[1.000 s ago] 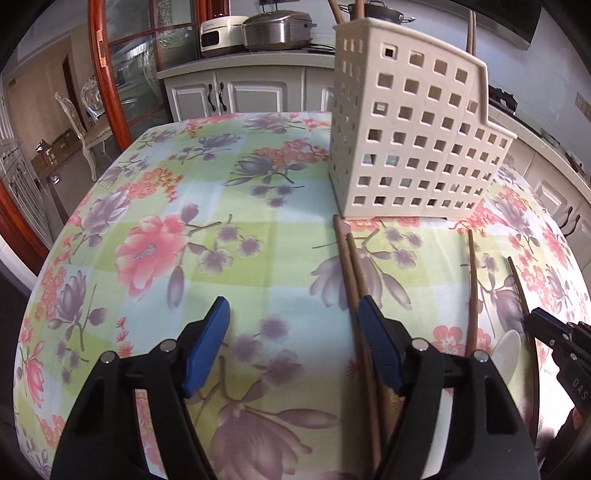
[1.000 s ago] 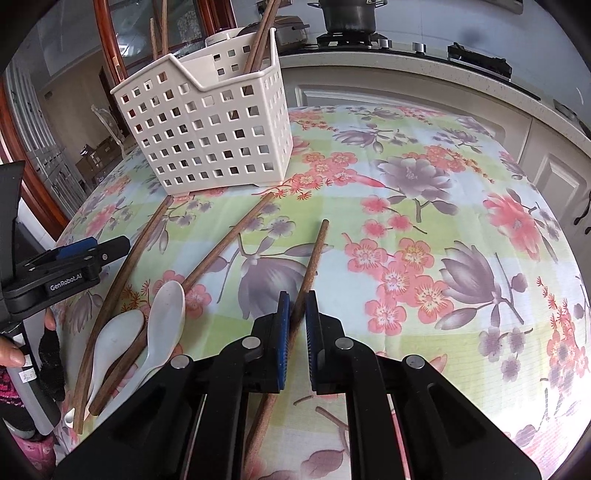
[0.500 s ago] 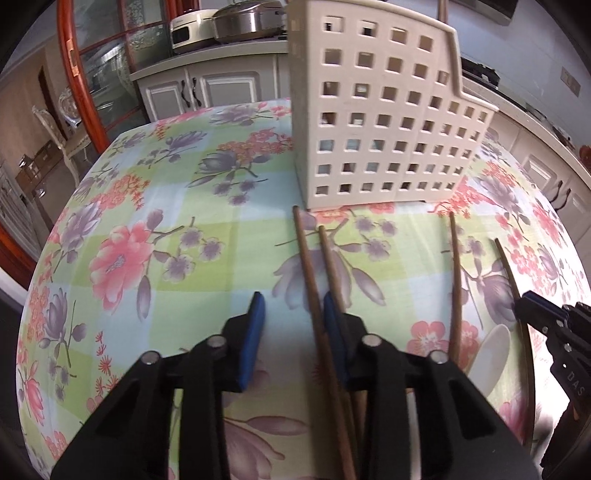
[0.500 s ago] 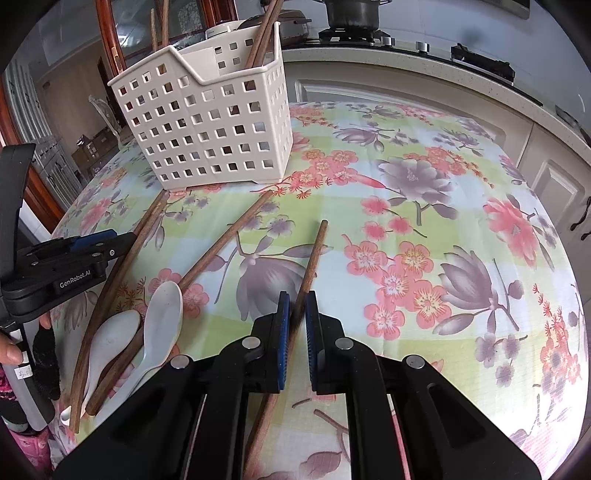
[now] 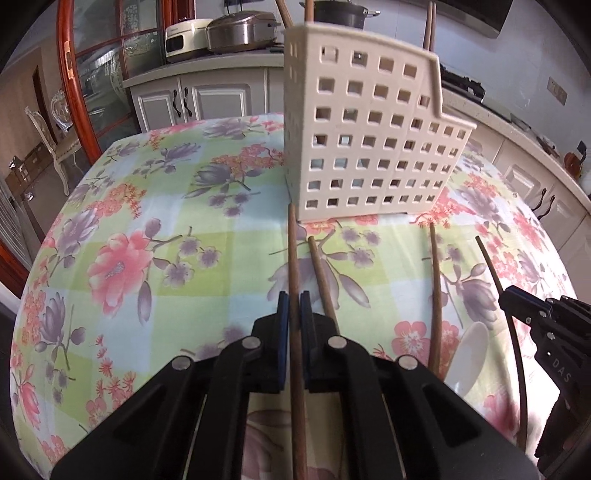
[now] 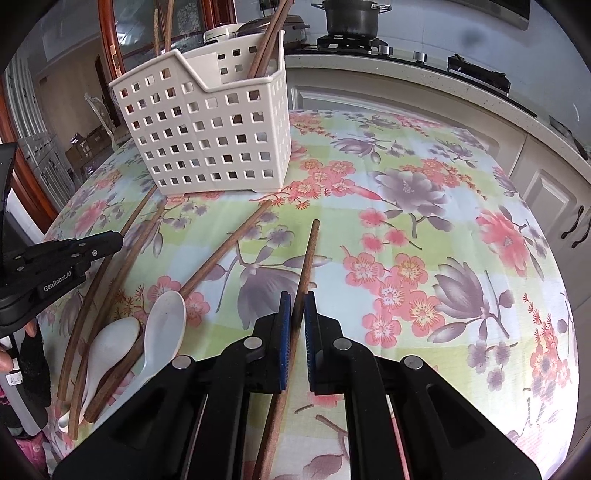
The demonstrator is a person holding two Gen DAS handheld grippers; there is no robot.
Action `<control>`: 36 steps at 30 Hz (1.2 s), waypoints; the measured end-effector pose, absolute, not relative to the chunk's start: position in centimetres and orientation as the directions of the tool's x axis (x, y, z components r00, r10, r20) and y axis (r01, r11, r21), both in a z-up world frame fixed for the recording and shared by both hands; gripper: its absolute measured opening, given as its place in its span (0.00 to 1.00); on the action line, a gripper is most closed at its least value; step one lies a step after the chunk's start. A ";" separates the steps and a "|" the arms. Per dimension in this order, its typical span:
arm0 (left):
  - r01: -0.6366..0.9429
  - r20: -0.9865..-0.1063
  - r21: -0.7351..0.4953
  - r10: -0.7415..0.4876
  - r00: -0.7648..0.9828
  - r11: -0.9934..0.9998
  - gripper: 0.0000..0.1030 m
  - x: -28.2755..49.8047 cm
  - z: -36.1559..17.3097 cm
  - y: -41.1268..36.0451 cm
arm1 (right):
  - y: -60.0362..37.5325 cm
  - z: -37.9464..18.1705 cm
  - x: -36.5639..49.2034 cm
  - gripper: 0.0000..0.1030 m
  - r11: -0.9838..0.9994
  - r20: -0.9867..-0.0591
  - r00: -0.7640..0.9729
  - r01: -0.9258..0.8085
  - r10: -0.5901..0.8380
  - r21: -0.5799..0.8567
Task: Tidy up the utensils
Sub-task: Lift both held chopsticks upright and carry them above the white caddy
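A white perforated utensil basket (image 5: 369, 140) stands on the floral tablecloth; it also shows in the right wrist view (image 6: 207, 129) with several brown chopsticks standing in it. My left gripper (image 5: 294, 306) is shut on a brown chopstick (image 5: 293, 251) whose tip reaches the basket's foot. My right gripper (image 6: 297, 306) is shut on another brown chopstick (image 6: 307, 258) lying on the cloth. Loose chopsticks (image 6: 229, 247) and two white spoons (image 6: 166, 325) lie between the grippers.
The round table (image 6: 443, 229) has a flowered cloth. A counter with cabinets (image 6: 406, 96) runs behind it, with a pot and rice cookers (image 5: 236, 31) on top. A red-framed glass door (image 5: 74, 92) and a chair stand at the far left.
My left gripper has moved right and forward and closed from wide open onto the leftmost chopstick. My right gripper has stayed shut on its chopstick.
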State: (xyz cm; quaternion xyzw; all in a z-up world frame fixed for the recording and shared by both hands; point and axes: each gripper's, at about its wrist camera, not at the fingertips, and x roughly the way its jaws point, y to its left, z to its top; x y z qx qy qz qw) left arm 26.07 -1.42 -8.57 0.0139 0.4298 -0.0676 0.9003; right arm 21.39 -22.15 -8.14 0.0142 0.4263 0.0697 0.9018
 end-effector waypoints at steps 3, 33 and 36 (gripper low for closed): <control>0.139 -0.757 -0.042 -0.123 0.642 0.989 0.06 25.2 -7.6 -1.0 | -22.2 -7.1 21.0 0.07 0.990 -0.746 0.650 -0.113 0.141 0.088; 0.180 -0.551 -0.061 -0.184 0.814 0.982 0.06 16.0 1.4 -0.1 | -21.6 3.4 13.8 0.06 0.978 -0.500 0.842 -0.191 0.205 0.080; 0.173 -0.529 -0.046 -0.170 0.831 0.984 0.06 15.3 1.9 -0.1 | -21.6 3.8 13.3 0.06 0.978 -0.491 0.847 -0.193 0.206 0.078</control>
